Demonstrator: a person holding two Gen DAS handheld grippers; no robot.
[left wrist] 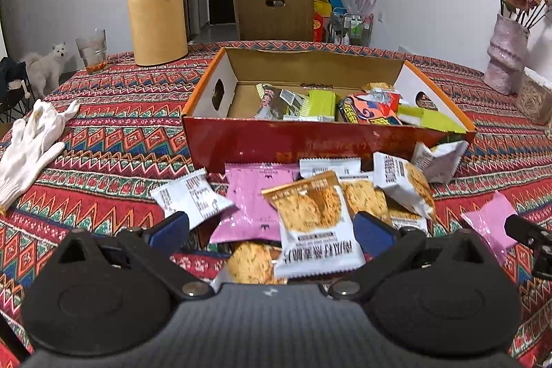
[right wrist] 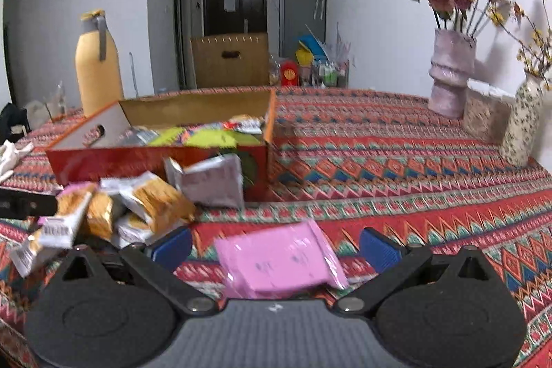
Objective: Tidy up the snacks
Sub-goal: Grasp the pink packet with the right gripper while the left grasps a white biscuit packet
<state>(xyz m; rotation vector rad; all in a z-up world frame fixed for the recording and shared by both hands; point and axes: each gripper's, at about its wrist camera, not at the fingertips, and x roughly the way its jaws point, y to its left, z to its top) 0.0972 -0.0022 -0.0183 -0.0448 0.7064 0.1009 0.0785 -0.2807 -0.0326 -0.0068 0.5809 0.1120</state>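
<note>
A red cardboard box [left wrist: 310, 143] with several snack packets inside stands on the patterned tablecloth; it also shows in the right wrist view [right wrist: 138, 161]. In front of it lies a pile of packets. My left gripper [left wrist: 272, 230] is open, its blue pads either side of a cookie packet [left wrist: 310, 223] that lies on a pink packet [left wrist: 248, 206]. My right gripper [right wrist: 276, 247] is open around a separate pink packet [right wrist: 279, 261] lying on the cloth, right of the pile [right wrist: 145, 206]. That packet [left wrist: 490, 223] and the right gripper's finger [left wrist: 528, 230] show in the left wrist view.
A yellow thermos [left wrist: 155, 2] and a glass [left wrist: 91, 50] stand at the back left. White gloves [left wrist: 31, 140] lie at the left. Vases with flowers [right wrist: 448, 75] stand at the right. A white dog [left wrist: 48, 64] is beyond the table.
</note>
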